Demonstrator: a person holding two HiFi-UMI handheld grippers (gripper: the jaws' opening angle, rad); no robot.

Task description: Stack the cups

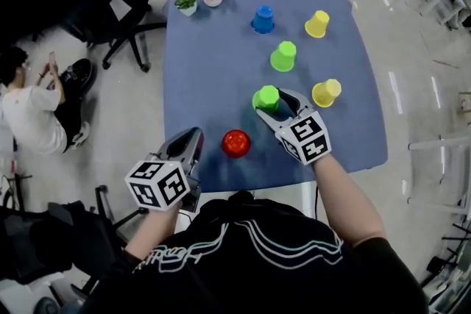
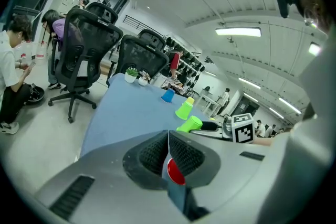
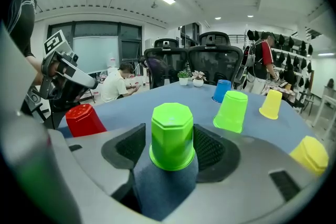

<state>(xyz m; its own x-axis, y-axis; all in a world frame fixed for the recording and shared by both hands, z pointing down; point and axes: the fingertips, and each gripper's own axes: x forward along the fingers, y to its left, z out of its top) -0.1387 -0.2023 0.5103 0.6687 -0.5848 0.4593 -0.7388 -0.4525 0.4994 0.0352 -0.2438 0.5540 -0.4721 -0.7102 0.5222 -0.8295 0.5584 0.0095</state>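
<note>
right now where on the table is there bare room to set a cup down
The left half of the blue table is bare, from the potted plants to the red plastic cup. Crowded: the right half, with the blue plastic cup, two yellow cups, two green cups and the right gripper.

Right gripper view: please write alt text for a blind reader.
An inverted green cup stands between the open tongs of the right gripper, on a blue table. A red cup stands left, a second green cup behind.
</note>
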